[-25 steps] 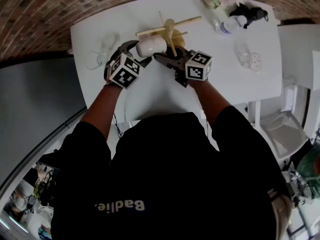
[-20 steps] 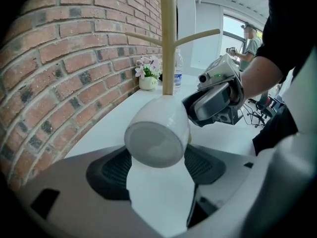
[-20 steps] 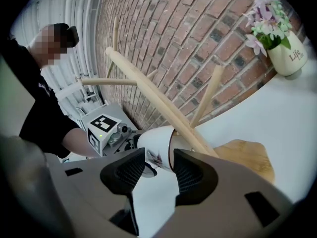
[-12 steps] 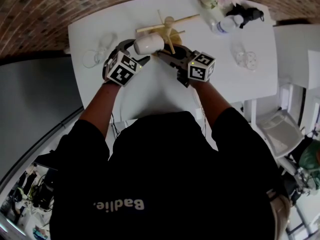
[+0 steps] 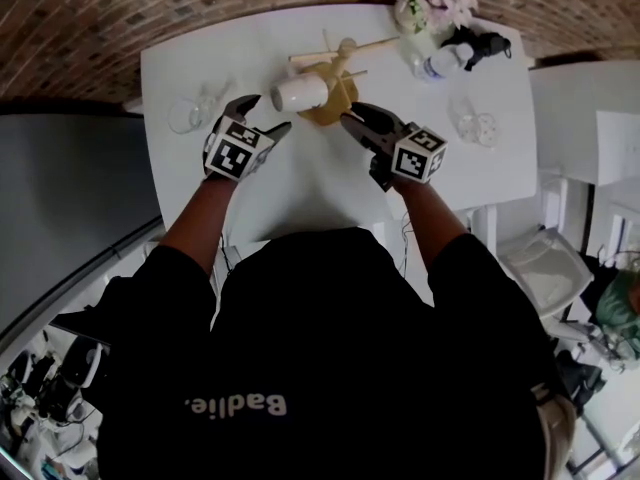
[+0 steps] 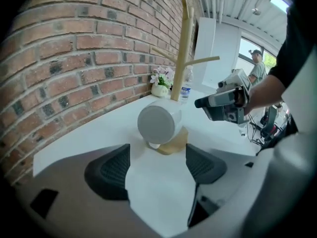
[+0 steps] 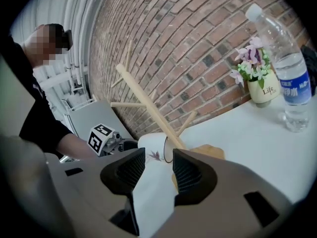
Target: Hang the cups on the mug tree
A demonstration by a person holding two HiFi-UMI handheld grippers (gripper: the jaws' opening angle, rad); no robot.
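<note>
White cup [image 6: 158,122] is shown on its side against the trunk of the mug tree [image 6: 184,48], over its base. It is set just ahead of the left gripper [image 6: 156,167], whose fingers are parted wide and empty. The right gripper [image 7: 153,170], fingers apart and empty, is held beside the tree.

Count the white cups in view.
1: the cup hangs low on the tree, on its left side in the head view. The near edge of the table is out of sight, so more may be hidden.
</note>
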